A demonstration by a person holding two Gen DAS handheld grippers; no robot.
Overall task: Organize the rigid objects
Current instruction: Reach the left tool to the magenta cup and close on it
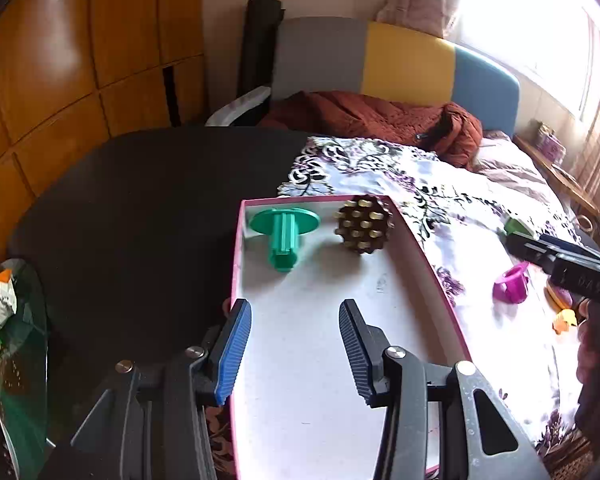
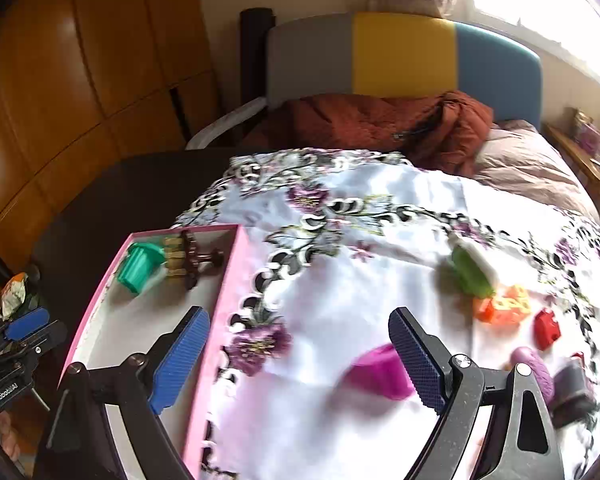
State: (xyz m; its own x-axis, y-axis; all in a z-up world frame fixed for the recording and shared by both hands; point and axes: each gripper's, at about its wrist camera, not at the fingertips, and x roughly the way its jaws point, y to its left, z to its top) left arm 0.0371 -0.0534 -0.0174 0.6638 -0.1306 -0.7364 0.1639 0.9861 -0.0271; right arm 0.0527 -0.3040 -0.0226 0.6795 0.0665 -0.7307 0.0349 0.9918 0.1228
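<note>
Box: pink-walled tray point(image 1: 424, 256) with a white floor, lying half on a flowered cloth point(image 1: 452, 208) and half on a dark table point(image 1: 140, 200); in the right wrist view it sits at about 8 o'clock.
Box contents: green spool-shaped piece point(image 1: 284, 236) at about 11 o'clock in the left wrist view, and just beside it, apart, a brown studded piece point(image 1: 362, 224) near 12 o'clock, both at the box's far end.
Left gripper: left gripper point(image 1: 296, 344) hangs over the near half of the box floor, its blue ribbed pads partly apart with nothing between them.
Right gripper: right gripper point(image 2: 300, 360) stands over the cloth beside the box, fingers spread wide and empty; its left pad overlaps the box's pink wall in the picture.
Magenta piece: magenta ring-shaped piece point(image 2: 380, 372) lies on the cloth by the right pad, around 5 o'clock in the right wrist view; blur hides whether they touch.
Loose pieces: light green block point(image 2: 470, 272), orange block point(image 2: 500, 308), red block point(image 2: 546, 328) and a purple ribbed piece point(image 2: 536, 372) lie on the cloth from 2 to 4 o'clock.
Writing: "GenRobot.AI" in white on the black gripper body at the 8 o'clock edge of the right wrist view; no other lettering is readable.
</note>
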